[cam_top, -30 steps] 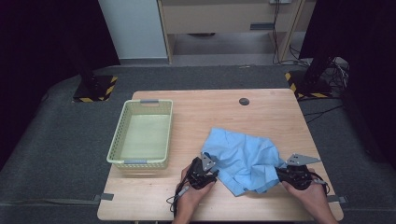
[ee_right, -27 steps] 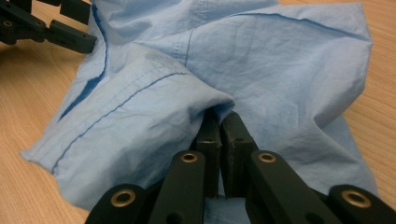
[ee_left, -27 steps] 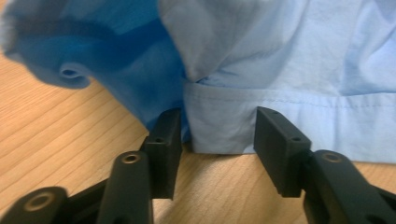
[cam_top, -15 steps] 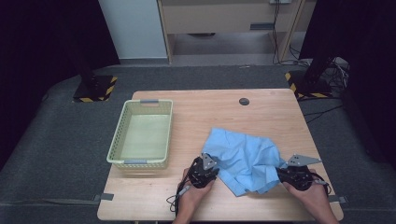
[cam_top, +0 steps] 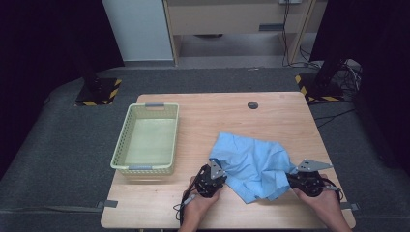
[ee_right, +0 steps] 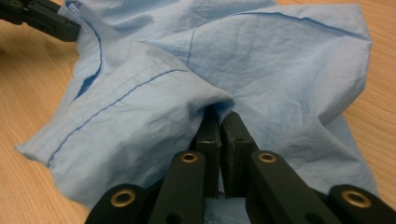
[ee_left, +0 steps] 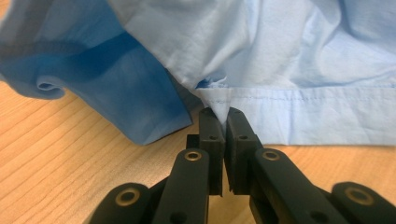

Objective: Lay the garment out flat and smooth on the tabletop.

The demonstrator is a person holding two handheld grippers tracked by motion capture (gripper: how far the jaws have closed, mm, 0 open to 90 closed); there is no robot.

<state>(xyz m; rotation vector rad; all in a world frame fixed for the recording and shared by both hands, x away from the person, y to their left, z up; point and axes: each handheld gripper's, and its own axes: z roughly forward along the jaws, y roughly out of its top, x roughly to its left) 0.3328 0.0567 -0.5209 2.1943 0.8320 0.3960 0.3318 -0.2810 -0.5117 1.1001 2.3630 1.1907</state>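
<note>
Crumpled light-blue cotton shirt (cam_top: 254,164) on the wooden table (cam_top: 212,116), near edge: left hand-held gripper (ee_left: 222,122), jaws just closed, pinches its hem, right hand-held gripper (ee_right: 219,122) clenches a fold; risk, thin bites slipping free if lifted apart unevenly.

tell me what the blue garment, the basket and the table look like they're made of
Blue garment: thin woven fabric, probably cotton or a blend; matte, creased, with stitched hems and seams.
Basket: looks like moulded plastic, pale yellow-green, with perforated lattice walls and grey handle grips.
Table: wood or wood-look laminate, light with visible grain lines and a smooth, low-sheen finish; which of the two can't be told.
</note>
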